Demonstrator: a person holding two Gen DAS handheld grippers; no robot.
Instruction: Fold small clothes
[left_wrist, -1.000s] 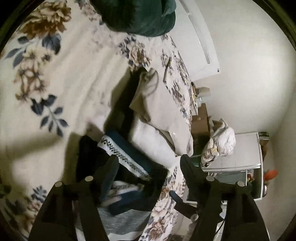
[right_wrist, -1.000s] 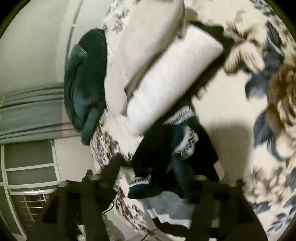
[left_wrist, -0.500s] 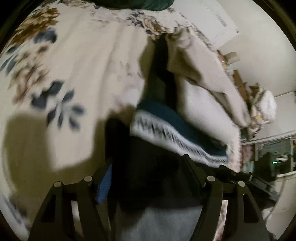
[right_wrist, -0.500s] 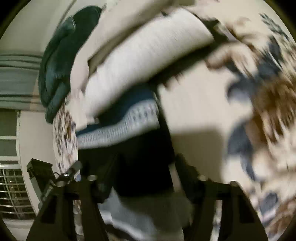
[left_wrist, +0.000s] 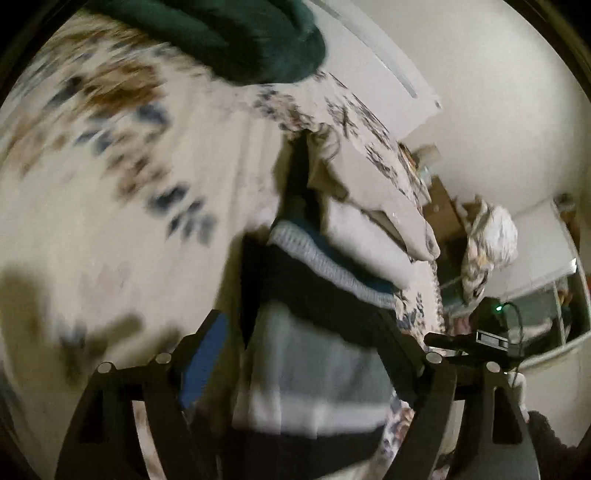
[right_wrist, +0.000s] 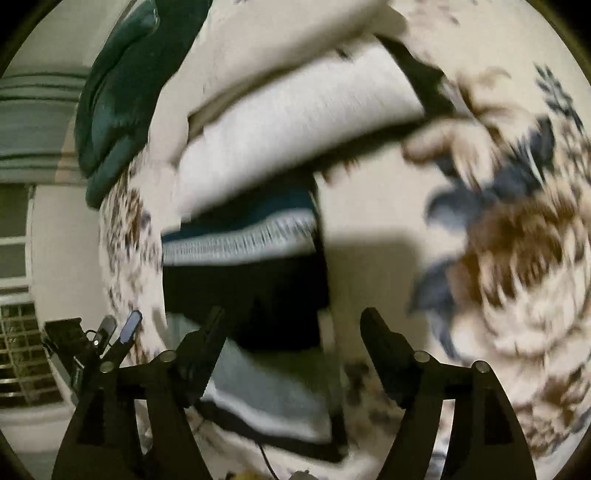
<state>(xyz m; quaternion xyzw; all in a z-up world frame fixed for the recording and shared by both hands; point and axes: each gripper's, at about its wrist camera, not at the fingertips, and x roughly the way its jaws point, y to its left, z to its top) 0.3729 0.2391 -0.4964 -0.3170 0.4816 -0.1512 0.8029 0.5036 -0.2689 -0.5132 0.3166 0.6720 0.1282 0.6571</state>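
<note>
A pile of small clothes lies on a floral bedsheet: a black garment with a white patterned band, over a grey and white striped one. My left gripper is open, its fingers either side of the grey garment. In the right wrist view the same black garment and patterned band sit just ahead of my right gripper, which is open and empty above the grey striped piece. Both views are motion-blurred.
Folded white and beige clothes are stacked beyond the pile. A dark green blanket lies at the bed's far end. A white cabinet with a bundle stands past the bed edge. A dark device sits beside the bed.
Both grippers swung and drew back slightly over the pile. The black garment now lies flatter, with the patterned band spread across it and the grey striped piece showing between the fingers.
</note>
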